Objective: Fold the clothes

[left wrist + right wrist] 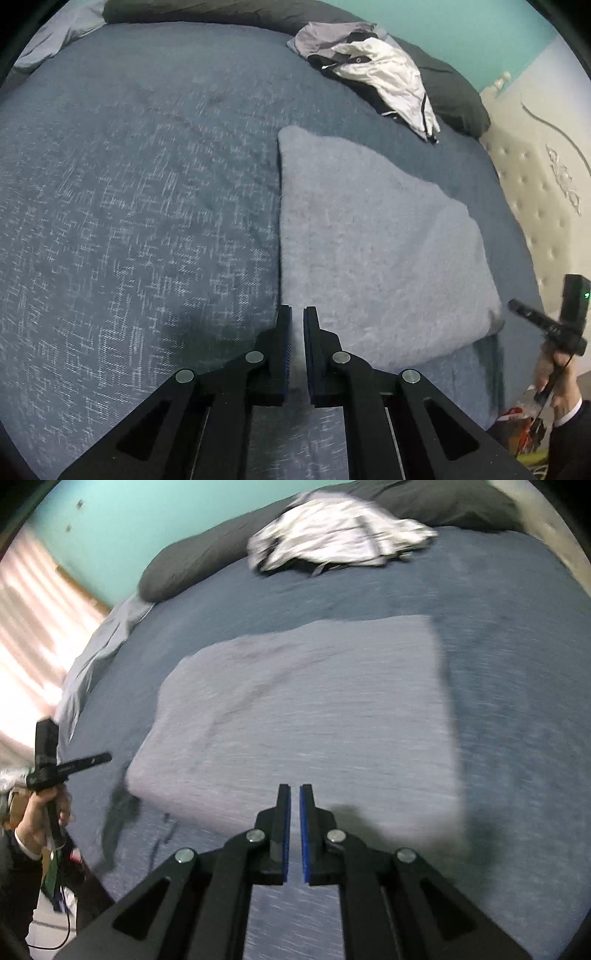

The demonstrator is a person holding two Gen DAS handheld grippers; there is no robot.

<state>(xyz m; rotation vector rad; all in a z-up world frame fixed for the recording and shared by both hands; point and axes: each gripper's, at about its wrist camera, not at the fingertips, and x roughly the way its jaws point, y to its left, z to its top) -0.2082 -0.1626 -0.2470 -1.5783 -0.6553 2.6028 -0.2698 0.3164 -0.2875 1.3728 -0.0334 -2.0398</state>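
- Both claws are pressed nearly together and pinch nothing: the left gripper [297, 314] shows only a thin slit between its blue pads at the bottom centre of its view, and the right gripper [294, 792] looks the same in its own view.
- Each hangs above the blue bedspread [140, 206], angled down at it, with no cloth between the pads.
- A folded grey garment [373, 236] lies flat on the bedspread, filling the centre-right of the left view and the middle of the right view; it reads as a tidy rectangle, so this piece seems finished.
- An unfolded pile of white, grey and black clothes [373, 70] sits in the upper right of the left view, against the dark pillow [454, 92], well apart from both claws.
- Judged by its creases, the pile is light, limp and somewhat slick; it would sag and slide rather than hold shape.
- Best hold is probably a hem or corner edge, pinched through one layer only.
- Blur in the right view makes the separate garments in the pile hard to tell apart.
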